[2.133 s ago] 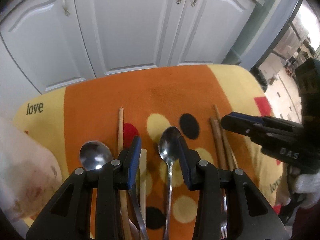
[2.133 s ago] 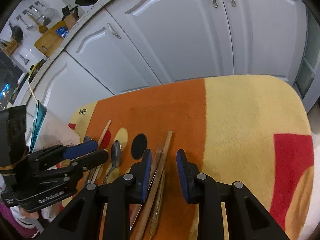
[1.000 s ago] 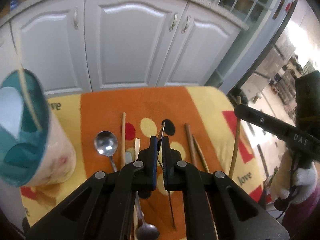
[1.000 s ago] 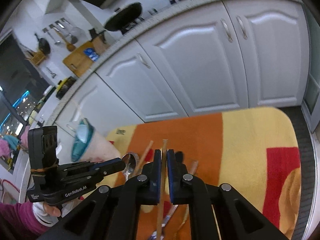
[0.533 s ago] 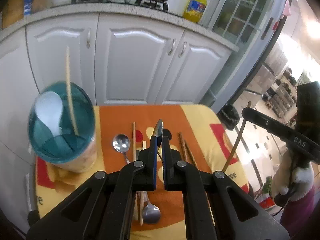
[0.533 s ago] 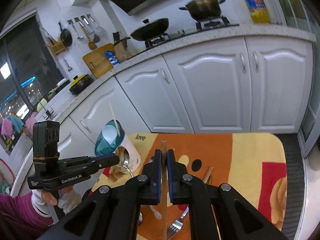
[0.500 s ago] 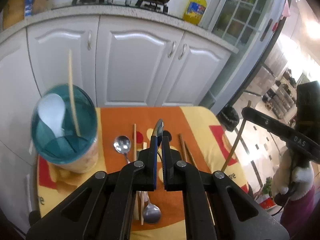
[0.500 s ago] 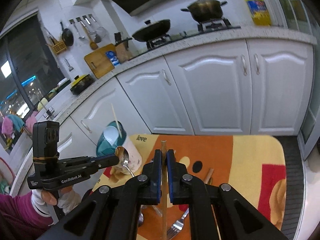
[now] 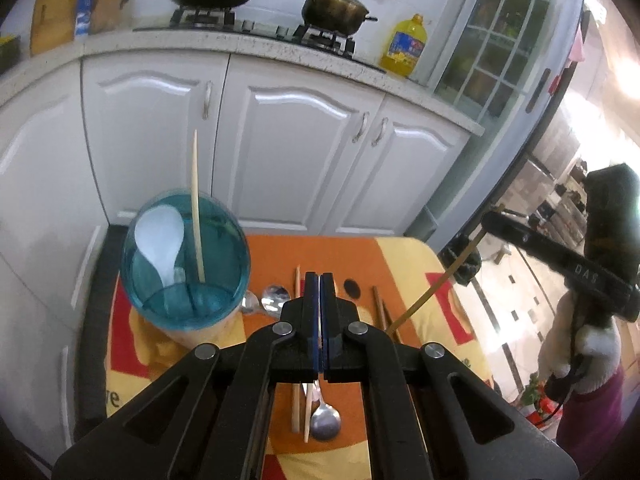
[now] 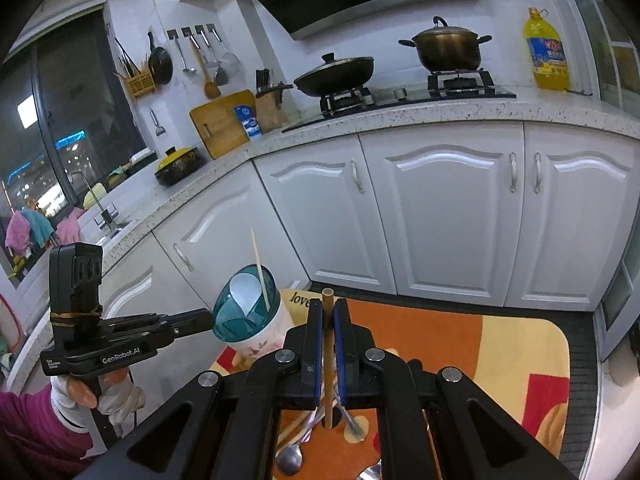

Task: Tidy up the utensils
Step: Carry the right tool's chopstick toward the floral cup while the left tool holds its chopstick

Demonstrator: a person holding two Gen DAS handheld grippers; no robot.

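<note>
Two claws | right claw (image 10: 328,336) pinches upright chopstick (image 10: 328,396) | left claw (image 9: 319,312) grips spoon (image 9: 250,303)

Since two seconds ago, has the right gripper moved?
Yes. The right gripper rose off the mat, carrying a chopstick; counter and stove now show.

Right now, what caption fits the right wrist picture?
Right gripper shut on a wooden chopstick, raised near the teal-lidded utensil cup.

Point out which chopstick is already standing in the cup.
The pale thin chopstick, upright in the teal-lidded cup beside the white spoon. The others lie on the cloth or sit in the right hand-held gripper.
</note>
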